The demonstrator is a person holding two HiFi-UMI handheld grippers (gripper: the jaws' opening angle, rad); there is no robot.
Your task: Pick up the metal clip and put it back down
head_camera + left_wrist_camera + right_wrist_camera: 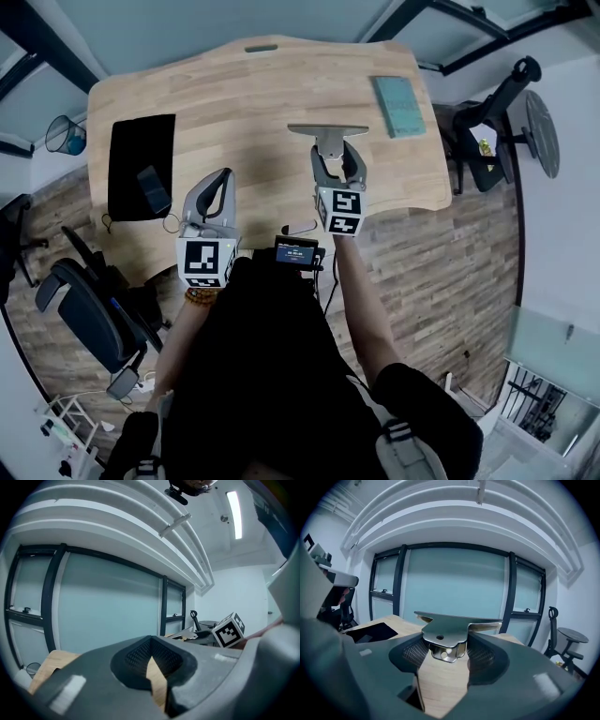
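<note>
My right gripper point(337, 157) is shut on the metal clip point(328, 134), a flat grey spring clamp with a wide plate on top, and holds it above the wooden desk point(253, 103). In the right gripper view the clip point(449, 632) sits clamped between the two mesh pads point(415, 652), plate level, with the gripper point(446, 645) well off the desk top. My left gripper point(221, 180) hovers near the desk's front edge, left of the right one. Its jaws point(151, 641) meet at the tips with nothing between them. From there the clip point(182, 633) and the right gripper's marker cube point(229, 630) show to the right.
A black mat point(131, 141) with a phone point(153, 189) lies at the desk's left. A teal book point(397, 105) lies at the back right. Office chairs point(84, 300) point(511, 112) stand on both sides, a bin point(66, 134) at the left. A small screen device point(297, 251) hangs at the person's chest.
</note>
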